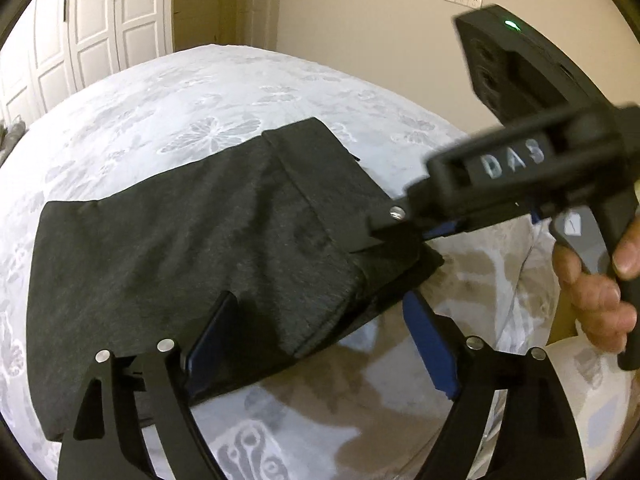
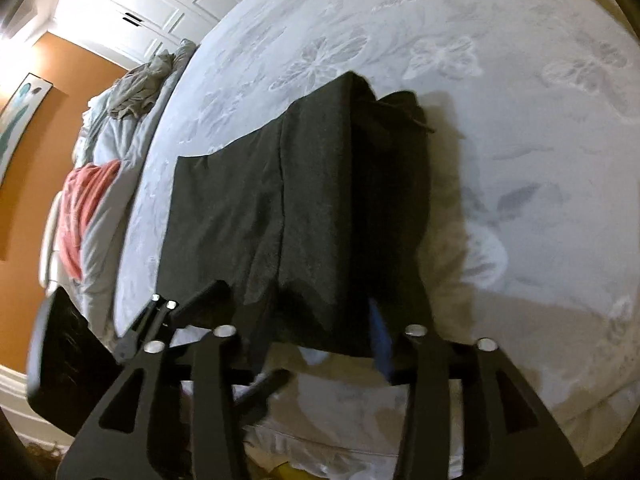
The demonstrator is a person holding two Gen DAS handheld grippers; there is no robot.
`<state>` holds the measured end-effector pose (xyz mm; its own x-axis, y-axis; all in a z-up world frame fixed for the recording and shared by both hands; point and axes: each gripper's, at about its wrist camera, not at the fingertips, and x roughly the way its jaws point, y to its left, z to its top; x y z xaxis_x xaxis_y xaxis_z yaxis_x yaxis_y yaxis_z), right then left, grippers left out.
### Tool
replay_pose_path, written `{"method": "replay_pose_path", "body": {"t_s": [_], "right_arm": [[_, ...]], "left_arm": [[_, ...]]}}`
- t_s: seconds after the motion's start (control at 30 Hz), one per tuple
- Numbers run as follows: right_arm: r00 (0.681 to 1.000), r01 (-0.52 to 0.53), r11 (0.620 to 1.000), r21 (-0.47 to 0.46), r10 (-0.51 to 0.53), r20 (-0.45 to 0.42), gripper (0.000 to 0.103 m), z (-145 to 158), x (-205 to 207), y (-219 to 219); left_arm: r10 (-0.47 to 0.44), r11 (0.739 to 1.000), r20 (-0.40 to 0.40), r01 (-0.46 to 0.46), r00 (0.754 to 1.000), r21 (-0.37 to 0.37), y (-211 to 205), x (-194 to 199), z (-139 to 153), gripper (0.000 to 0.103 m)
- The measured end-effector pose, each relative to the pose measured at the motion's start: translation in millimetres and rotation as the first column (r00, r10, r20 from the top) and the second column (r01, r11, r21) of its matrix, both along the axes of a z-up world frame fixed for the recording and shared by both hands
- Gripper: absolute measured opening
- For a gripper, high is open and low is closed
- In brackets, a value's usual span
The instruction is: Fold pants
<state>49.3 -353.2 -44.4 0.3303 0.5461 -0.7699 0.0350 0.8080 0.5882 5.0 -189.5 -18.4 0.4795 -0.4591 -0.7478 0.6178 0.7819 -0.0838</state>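
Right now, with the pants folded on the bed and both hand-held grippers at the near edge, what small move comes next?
Probably draw both back. The pants already lie folded on the bed; the left hand-held gripper is open astride the near edge, and the right hand-held gripper looks open too.

White wardrobe (image 1: pixel 96 20), beige wall (image 1: pixel 360 12) — floral bedspread (image 1: pixel 200 92) beneath.

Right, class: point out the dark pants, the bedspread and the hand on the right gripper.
pants (image 1: pixel 180 240), left wrist view, top folded layer.
bedspread (image 1: pixel 168 100), left wrist view, bare patterned part.
hand (image 1: pixel 596 300), left wrist view, curled knuckles.
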Motion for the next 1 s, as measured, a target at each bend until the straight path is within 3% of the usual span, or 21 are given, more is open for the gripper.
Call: {"method": "replay_pose_path", "body": {"t_s": [0.1,0.13,0.17,0.23,0.33,0.43,0.47,0.5,0.53,0.57,0.6,0.67,0.73,0.87,0.93,1.0], "right_arm": [[1.000,-0.003,1.000,-0.005,0.003,-0.023,0.040,-7,6,-3],[1.000,-0.008,1.000,-0.010,0.007,-0.021,0.036,-7,6,-4],[1.000,-0.017,1.000,-0.014,0.017,-0.002,0.024,-5,6,-2],[1.000,-0.026,1.000,0.016,0.025,0.014,0.018,3,6,-1],[0.995,-0.051,0.987,0.152,0.036,0.097,0.015,39,8,0],[0.990,-0.100,0.982,0.163,0.082,0.113,0.015,60,18,13],[0.989,-0.124,0.979,0.161,0.108,0.100,0.019,60,22,18],[0.989,-0.131,0.979,0.157,0.119,0.087,0.021,60,25,21],[0.992,-0.113,0.980,0.162,0.102,0.072,0.023,59,26,17],[0.994,-0.087,0.979,0.185,0.074,0.079,0.025,60,25,8],[0.994,-0.055,0.978,0.202,0.036,0.100,0.027,63,21,-2],[0.978,0.052,0.990,0.133,-0.077,0.193,0.043,75,3,-27],[0.961,0.119,0.992,-0.033,-0.106,0.256,0.046,81,-16,-31],[0.958,0.032,0.962,-0.272,0.048,0.282,0.046,73,-37,22],[0.950,-0.036,0.939,-0.342,0.138,0.279,0.046,67,-36,65],[0.928,-0.115,0.910,-0.398,0.242,0.284,0.055,59,-32,116]], "left_arm": [[0.001,1.000,0.012,-0.001,1.000,0.010,-7,-1,-2,0.082],[0.002,1.000,0.011,-0.002,1.000,0.008,-7,-1,-1,0.082],[0.001,1.000,0.011,-0.001,1.000,0.003,-8,0,-1,0.083],[0.002,1.000,0.016,-0.003,1.000,0.006,-10,-4,0,0.085],[0.006,1.000,0.030,-0.006,1.000,0.014,-14,-4,1,0.085],[0.034,0.999,0.095,-0.034,0.995,0.004,-20,-2,7,0.086],[0.043,0.999,0.085,-0.042,0.995,-0.014,-19,2,8,0.080],[0.063,0.997,0.068,-0.061,0.996,-0.037,-15,10,8,0.054],[0.076,0.996,0.057,-0.074,0.995,-0.044,-13,14,8,0.040],[0.092,0.994,0.014,-0.090,0.996,-0.065,-6,25,10,0.019],[0.106,0.988,-0.026,-0.108,0.994,-0.106,4,35,14,0.017],[0.155,0.958,-0.092,-0.173,0.984,-0.228,36,47,31,0.016],[0.218,0.919,-0.080,-0.232,0.973,-0.319,77,49,64,0.015],[0.317,0.847,-0.030,-0.298,0.948,-0.440,146,39,121,0.015],[0.360,0.832,0.000,-0.321,0.933,-0.452,166,33,137,0.015],[0.389,0.815,0.002,-0.343,0.921,-0.467,184,28,146,0.015]]}}
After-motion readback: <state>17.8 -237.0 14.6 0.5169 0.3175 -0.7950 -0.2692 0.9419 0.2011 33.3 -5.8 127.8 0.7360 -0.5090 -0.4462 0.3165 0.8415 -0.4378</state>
